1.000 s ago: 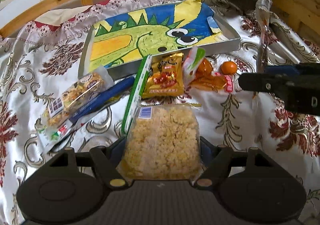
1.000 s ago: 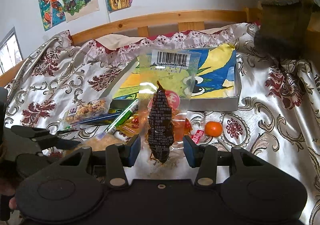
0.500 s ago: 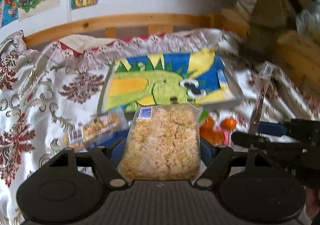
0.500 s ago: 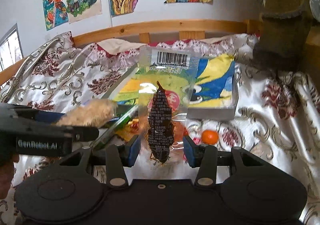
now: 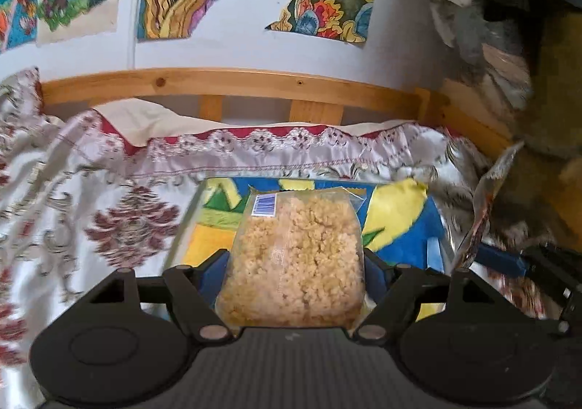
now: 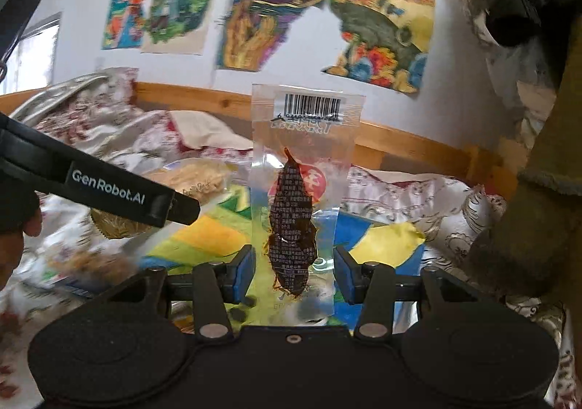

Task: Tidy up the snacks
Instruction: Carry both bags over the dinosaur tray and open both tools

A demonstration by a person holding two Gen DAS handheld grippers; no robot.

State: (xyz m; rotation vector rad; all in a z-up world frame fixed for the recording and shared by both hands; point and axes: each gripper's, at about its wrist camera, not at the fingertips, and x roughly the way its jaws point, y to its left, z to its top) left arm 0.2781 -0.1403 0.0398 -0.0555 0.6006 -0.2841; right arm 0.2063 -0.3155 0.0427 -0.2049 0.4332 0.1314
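Both grippers are loaded. Nearest in the left wrist view, the left gripper (image 5: 294,272) stands fairly wide, its blue pads pressed against the sides of a clear bag of puffed-rice snack (image 5: 296,256), which sticks out ahead of the fingers with its barcode sticker at the far end. In the right wrist view, the right gripper (image 6: 293,276) stands narrower around a clear packet (image 6: 302,190) with a dark dried piece sealed inside; the packet stands upright between the pads, barcode uppermost, and looks held by its lower part, though the film is too clear to show how firmly the pads bite.

Just beyond both loads lies the shallow box (image 5: 400,223) lined with a bright cartoon picture, resting on the patterned bedspread (image 5: 120,223). From the right wrist, the left gripper's arm crosses at the left, with its bag over the box's near-left part. A blurred heap of other snacks (image 6: 83,263) lies on the spread at the lower left of that view. Farther back run the wooden bed rail (image 5: 232,81) and the wall of drawings (image 6: 262,8).

I judge this the carry step: two snacks lifted and brought over the box. Next, each wants lowering flat onto the lining, side by side without overlapping, before the pads let go.
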